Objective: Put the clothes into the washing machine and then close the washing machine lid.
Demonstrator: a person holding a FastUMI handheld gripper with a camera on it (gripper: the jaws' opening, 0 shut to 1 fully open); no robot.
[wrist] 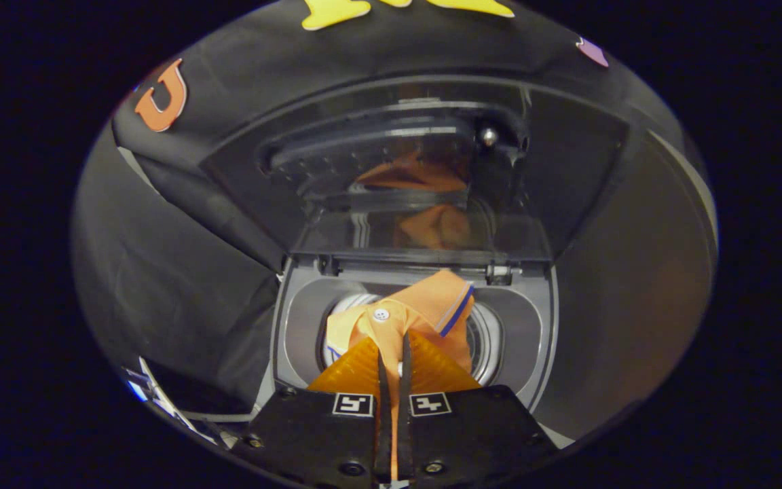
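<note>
Gripper view: gripper (392,343) directly above washing machine (540,339) opening. Jaws nearly together, clamped on orange garment (425,309); thin strip of fabric visible in gap. Garment hangs over drum (489,343) mouth, collar with blue-grey trim and white button (381,314) showing. Lid (425,176) raised upright behind opening, reflecting garment.

The washer (296,319) carries everything here. Its grey top frames a round drum opening (482,339), and the glass lid (418,197) stands raised behind it, hinged at the back edge. An orange shirt (425,309) with a white button and a blue-edged collar hangs over the opening, pinched between the nearly closed fingers of the tool (394,353). The lid reflects the orange cloth.
</note>
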